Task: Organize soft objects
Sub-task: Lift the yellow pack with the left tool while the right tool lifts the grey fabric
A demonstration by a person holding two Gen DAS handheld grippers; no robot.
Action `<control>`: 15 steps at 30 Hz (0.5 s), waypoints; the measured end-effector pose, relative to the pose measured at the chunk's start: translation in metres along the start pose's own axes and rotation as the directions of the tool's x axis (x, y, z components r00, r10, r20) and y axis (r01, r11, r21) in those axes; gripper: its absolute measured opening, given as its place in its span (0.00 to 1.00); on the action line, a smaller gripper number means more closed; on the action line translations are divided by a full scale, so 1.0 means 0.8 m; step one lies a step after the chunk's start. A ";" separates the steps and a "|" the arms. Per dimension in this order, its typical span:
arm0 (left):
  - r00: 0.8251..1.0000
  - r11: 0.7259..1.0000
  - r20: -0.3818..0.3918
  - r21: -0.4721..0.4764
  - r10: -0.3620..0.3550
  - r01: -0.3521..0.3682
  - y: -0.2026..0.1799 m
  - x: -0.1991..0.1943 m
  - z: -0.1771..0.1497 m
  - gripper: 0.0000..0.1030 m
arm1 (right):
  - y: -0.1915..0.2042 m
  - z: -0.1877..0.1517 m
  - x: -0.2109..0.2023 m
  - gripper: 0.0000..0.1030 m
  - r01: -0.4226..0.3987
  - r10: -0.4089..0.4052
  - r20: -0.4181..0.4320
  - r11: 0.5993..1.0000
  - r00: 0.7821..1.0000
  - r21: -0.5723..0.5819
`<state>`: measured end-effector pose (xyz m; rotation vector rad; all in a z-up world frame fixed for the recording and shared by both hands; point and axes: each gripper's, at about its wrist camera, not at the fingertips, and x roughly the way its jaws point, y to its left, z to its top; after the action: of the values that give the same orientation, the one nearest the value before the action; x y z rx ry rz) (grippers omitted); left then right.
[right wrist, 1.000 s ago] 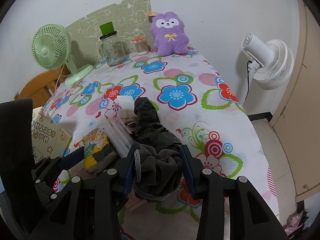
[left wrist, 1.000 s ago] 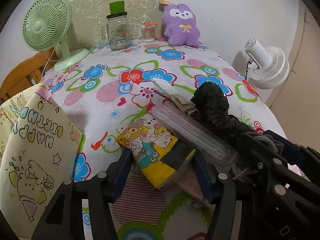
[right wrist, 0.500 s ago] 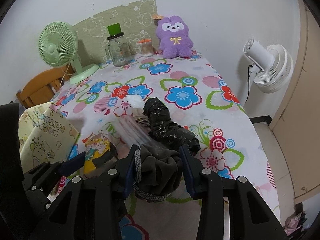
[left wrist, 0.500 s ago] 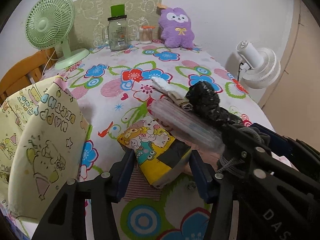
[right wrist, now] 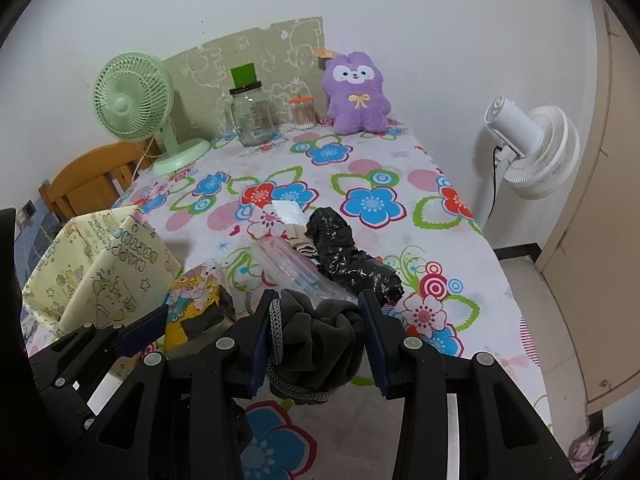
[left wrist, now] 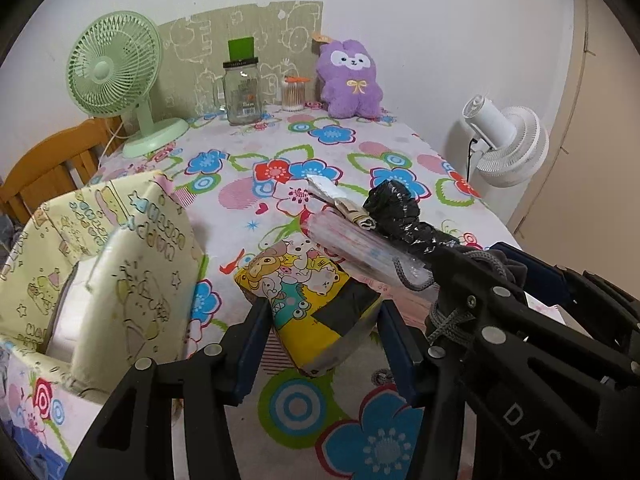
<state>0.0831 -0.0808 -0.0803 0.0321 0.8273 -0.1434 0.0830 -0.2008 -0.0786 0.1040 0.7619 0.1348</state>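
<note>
A yellow cartoon-printed soft pack [left wrist: 312, 292] sits between the blue pads of my left gripper [left wrist: 325, 344], which is shut on it just above the flowered tablecloth [left wrist: 240, 152]. My right gripper [right wrist: 316, 336] is shut on a bunched dark grey cloth [right wrist: 320, 340] with a grey cord. A clear plastic bag [right wrist: 296, 268] and a crumpled black plastic bag [right wrist: 344, 248] stretch away from that cloth; whether they rest on the table I cannot tell. The two grippers are side by side, the left one [right wrist: 144, 328] lower left in the right wrist view. A purple plush [left wrist: 351, 80] stands at the far edge.
An open yellow "happy birthday" fabric box [left wrist: 132, 280] stands at the table's left edge with something white inside. At the back are a green fan [left wrist: 114, 64], a glass jar [left wrist: 242, 92] and a swab pot [left wrist: 294, 94]. A wooden chair [left wrist: 52, 160] is left, a white fan [left wrist: 508, 144] right.
Both grippers have risen and drawn back from the table with their loads. The left jaws have narrowed onto the cartoon pack. The yellow box has come further into view at left.
</note>
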 end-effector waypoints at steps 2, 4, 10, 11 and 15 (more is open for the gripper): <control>1.000 1.000 0.010 0.004 0.000 0.000 -0.002 -0.008 0.000 0.55 | 0.001 0.001 -0.006 0.43 0.003 -0.003 0.008 1.000 1.000 -0.002; 1.000 1.000 0.020 0.007 -0.003 0.003 -0.003 -0.016 0.002 0.55 | 0.003 0.003 -0.014 0.43 0.007 -0.007 0.020 1.000 1.000 -0.004; 0.998 1.000 0.060 0.020 0.003 -0.004 -0.007 -0.042 0.006 0.55 | 0.007 0.007 -0.041 0.43 0.012 -0.011 0.059 1.000 0.998 -0.003; 0.998 1.000 0.065 0.021 0.002 -0.004 -0.007 -0.047 0.008 0.55 | 0.008 0.008 -0.046 0.43 0.011 -0.011 0.067 1.000 0.998 -0.003; 0.996 1.000 0.086 0.028 0.005 -0.008 -0.009 -0.061 0.009 0.55 | 0.011 0.011 -0.060 0.43 0.008 -0.007 0.090 1.000 0.996 -0.008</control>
<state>0.0548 -0.0831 -0.0393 0.0552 0.7393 -0.1494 0.0541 -0.1999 -0.0383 0.0991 0.6719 0.1254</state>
